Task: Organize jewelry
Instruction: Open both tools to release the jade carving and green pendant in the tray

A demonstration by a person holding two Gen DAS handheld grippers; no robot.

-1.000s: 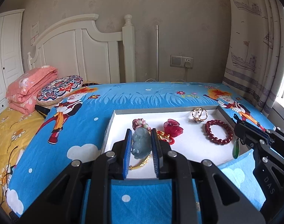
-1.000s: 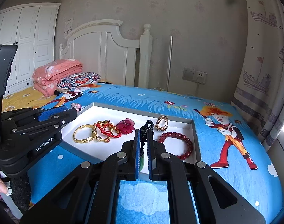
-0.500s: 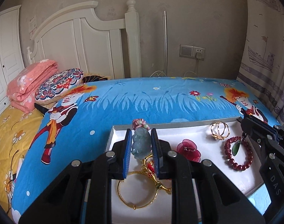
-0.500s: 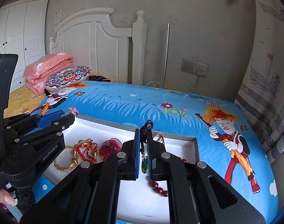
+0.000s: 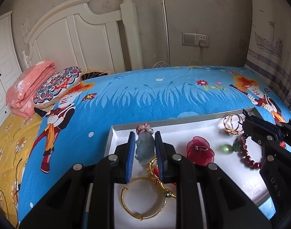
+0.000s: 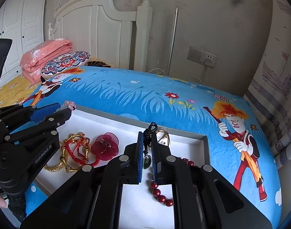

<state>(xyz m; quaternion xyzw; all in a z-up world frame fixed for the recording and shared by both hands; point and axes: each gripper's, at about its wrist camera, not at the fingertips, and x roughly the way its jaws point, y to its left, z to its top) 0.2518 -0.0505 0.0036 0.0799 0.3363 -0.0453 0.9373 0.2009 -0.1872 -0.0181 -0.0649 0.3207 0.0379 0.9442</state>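
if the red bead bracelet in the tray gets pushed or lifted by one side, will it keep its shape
Probably not. The red bead bracelet is separate round beads on a string, so it would likely sag when lifted. Pushed across the white tray, it may bend or roll a little rather than slide stiffly.

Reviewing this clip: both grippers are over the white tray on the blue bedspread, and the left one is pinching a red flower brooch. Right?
Not quite. The left gripper is pinching a pale grey-green stone pendant, not the red flower brooch, which lies loose in the white tray. The left wrist view shows it. The rest stands.
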